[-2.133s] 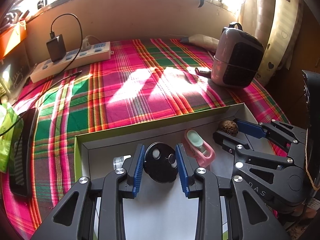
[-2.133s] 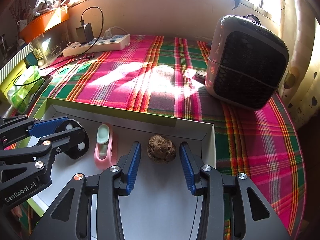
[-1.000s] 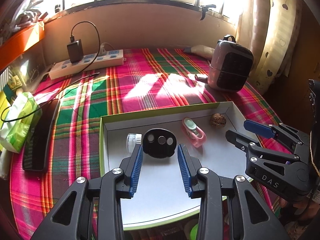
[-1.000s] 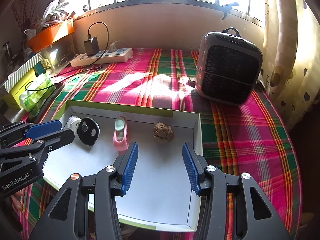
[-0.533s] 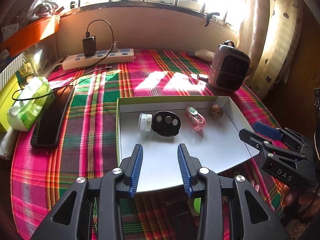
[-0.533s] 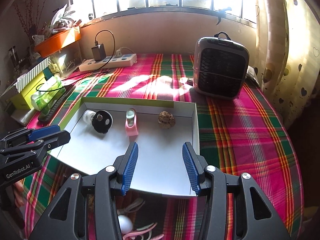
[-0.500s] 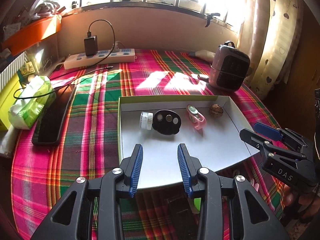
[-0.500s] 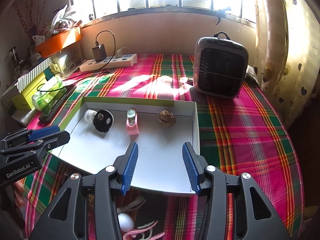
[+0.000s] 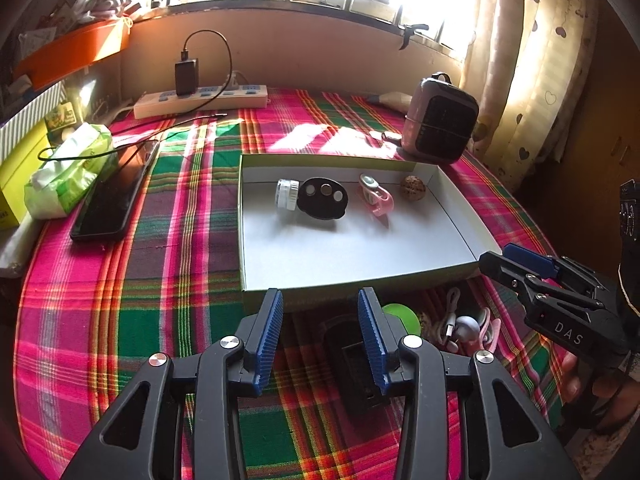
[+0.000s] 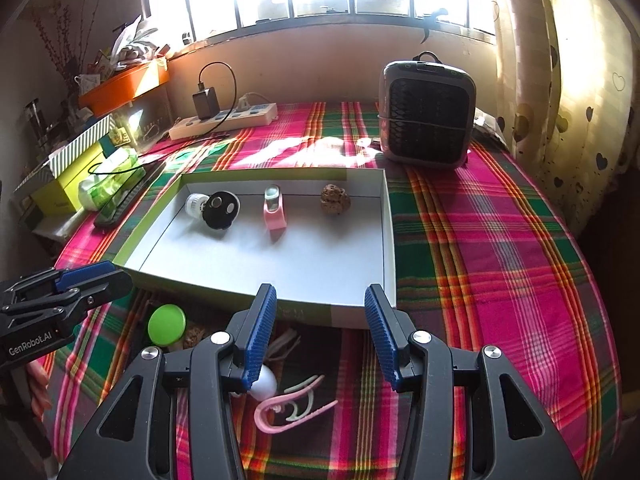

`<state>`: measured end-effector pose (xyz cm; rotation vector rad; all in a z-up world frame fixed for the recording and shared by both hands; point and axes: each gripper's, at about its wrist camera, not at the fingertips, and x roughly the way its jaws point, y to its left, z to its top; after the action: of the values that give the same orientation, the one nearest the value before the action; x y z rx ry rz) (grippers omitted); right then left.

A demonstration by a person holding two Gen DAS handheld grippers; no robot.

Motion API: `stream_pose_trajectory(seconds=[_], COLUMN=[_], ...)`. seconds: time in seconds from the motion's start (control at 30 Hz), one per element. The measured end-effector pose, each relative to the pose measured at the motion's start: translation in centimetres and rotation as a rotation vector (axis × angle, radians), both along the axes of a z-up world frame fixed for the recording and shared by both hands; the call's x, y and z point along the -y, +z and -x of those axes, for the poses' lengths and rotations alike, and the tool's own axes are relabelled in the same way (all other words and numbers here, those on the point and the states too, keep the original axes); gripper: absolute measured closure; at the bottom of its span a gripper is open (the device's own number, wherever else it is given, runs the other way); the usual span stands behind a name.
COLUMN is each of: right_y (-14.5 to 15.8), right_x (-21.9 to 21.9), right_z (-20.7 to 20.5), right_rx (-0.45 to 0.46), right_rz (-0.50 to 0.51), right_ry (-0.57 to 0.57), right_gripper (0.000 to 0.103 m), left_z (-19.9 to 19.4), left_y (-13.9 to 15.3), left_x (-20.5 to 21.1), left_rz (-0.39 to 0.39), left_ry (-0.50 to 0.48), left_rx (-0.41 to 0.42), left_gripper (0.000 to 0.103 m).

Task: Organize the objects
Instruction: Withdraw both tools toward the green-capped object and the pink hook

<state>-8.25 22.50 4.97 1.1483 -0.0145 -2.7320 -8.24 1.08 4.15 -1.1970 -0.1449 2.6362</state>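
Both the left tool [image 9: 320,334] and right tool [image 10: 316,330] stood wide and empty, near the tray [image 9: 360,276]; its walnut [image 10: 335,199] lay far beyond.

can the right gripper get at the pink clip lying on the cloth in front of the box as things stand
Probably yes. The right gripper is open and empty, and the pink clip lies on the tablecloth just below it, outside the box, uncovered. Only a white egg-shaped thing sits close beside it.
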Motion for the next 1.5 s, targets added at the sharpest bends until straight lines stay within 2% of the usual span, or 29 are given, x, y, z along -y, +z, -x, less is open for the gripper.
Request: stream_pose_trajectory(seconds=[0.3,0.4,0.67,0.9,1.03,1.5], right_y=[-0.8,-1.1,-1.7,-2.6,-3.1,-3.4], right_x=[-0.7,-0.7,0.0,1.3,1.4,-2.9], right_z=[-2.1,-2.8,-3.9,-4.1,-4.3,-4.7], right_rx=[0.015,0.021,0.039,0.062,0.066,0.080], right_rz=[0.014,0.019,0.021,-0.017,-0.073,-0.100], right_ry=[-0.012,-0.014,0.002,0.030,0.009,-0.114], right_gripper=[0.055,0.047,0.047,0.046,0.046,0.046], left_z=[-2.0,-2.4,-2.9,-2.8,-2.7,-2.5], left_y=[-1.0,-1.5,-2.7,-3.3,-3.3,-3.3], left_x=[-0.2,-0.5,-1.3,-1.2,-1.1,-0.8], left_rz=[-0.017,-0.025,-0.024,-0.023,-0.030,-0.043], left_ry=[-0.047,-0.058,-0.080,-0.081,-0.083,-0.083], left_rx=[0.024,0.039,0.074,0.081,0.080,0.081], left_gripper=[0.062,0.062,0.061,0.061,0.061,0.061])
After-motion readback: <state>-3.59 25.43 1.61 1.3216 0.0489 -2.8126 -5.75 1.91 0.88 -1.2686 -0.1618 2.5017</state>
